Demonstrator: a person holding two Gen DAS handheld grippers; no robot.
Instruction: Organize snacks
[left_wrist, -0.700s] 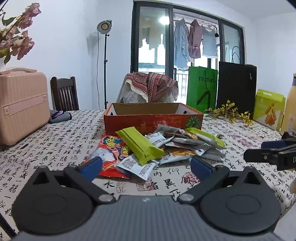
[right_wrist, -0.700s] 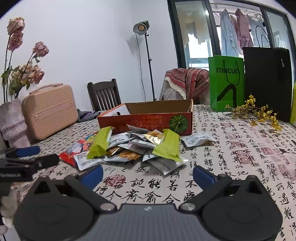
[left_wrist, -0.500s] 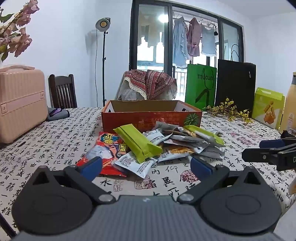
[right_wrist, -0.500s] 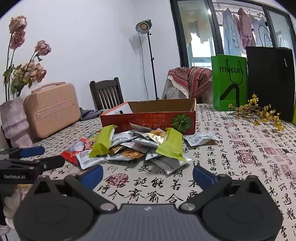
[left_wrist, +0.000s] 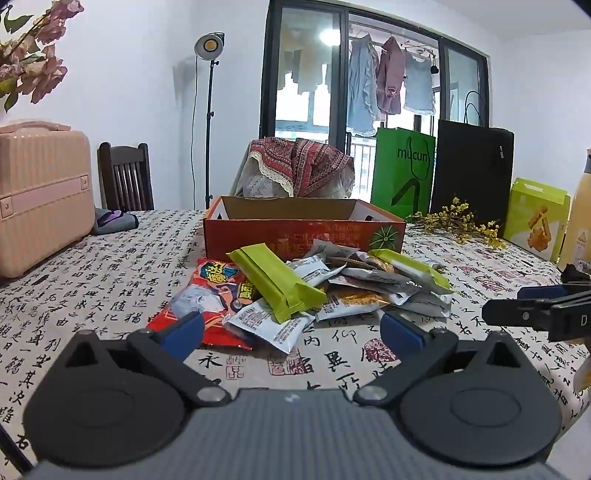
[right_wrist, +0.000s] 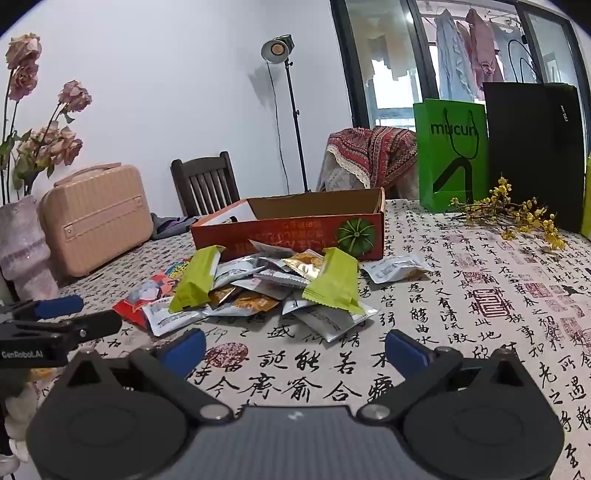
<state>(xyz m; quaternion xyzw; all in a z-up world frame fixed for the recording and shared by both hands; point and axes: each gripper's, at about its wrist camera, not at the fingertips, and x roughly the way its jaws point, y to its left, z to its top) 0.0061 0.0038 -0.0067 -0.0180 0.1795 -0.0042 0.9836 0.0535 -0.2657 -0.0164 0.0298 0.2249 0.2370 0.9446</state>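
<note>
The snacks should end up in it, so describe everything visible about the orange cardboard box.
The orange cardboard box is shallow, open-topped and upright on the patterned tablecloth, its inside plain brown. The front wall carries upside-down print and a green round fruit picture at one end. The snack pile lies against its front; its floor is hidden.

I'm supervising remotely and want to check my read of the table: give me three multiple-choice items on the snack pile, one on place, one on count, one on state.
1. Where does the snack pile lie?
A. inside the orange box
B. on the tablecloth in front of the orange box
C. on the chair

2. How many long green packets are in the pile?
A. two
B. four
C. none

3. How is the left gripper?
A. shut on a packet
B. open, holding nothing
C. shut, empty

Answers:
1 B, the packets lie against the front wall of the orange box.
2 A, one green packet on the left, another on the right.
3 B, its fingers stand wide apart over bare cloth.
</note>
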